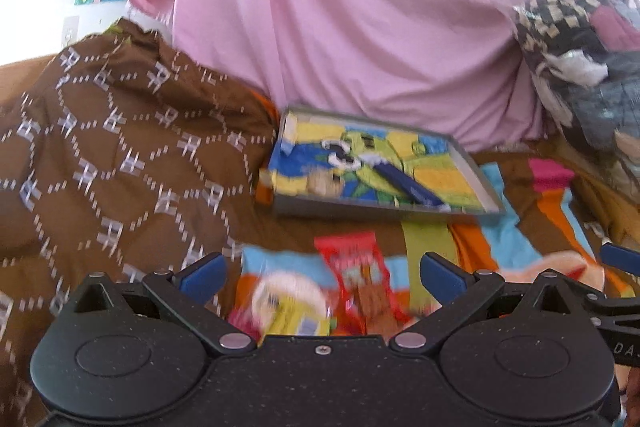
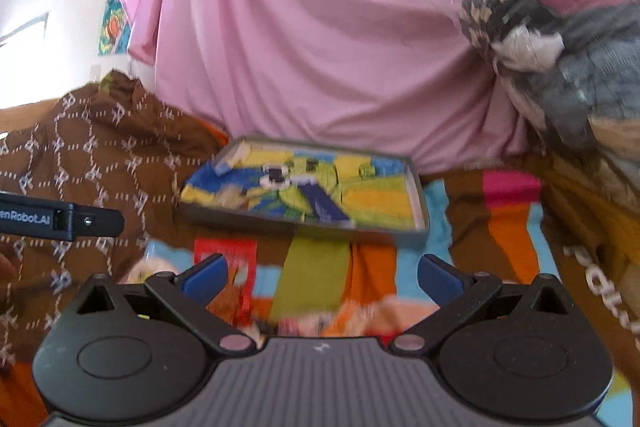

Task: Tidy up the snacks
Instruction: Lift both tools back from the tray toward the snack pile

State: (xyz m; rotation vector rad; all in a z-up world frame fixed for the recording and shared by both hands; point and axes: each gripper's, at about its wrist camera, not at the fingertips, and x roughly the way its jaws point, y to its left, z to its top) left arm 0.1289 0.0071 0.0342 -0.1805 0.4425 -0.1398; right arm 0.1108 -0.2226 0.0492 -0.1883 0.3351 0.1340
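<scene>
Both claws wide open, nothing held. L gripper [image 1: 322,277] sits right over the snacks: red pack [image 1: 356,279] between its fingers, long axis running away toward the tray [image 1: 486,187]; yellow pack [image 1: 288,307] just left, touching it. R gripper [image 2: 322,277] is over bare blanket [image 2: 508,227], red pack at its left finger. L is nearer. Tray just ahead, near rim facing; floor mostly free.

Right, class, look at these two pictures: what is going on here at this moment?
A person holds two grippers over a bed with a striped cover. Both the left gripper and the right gripper are open and hold nothing. A red snack packet and a yellow snack packet lie loose in front of the left one. Behind them sits a shallow tray with a cartoon picture; no packet is in it yet.
</scene>
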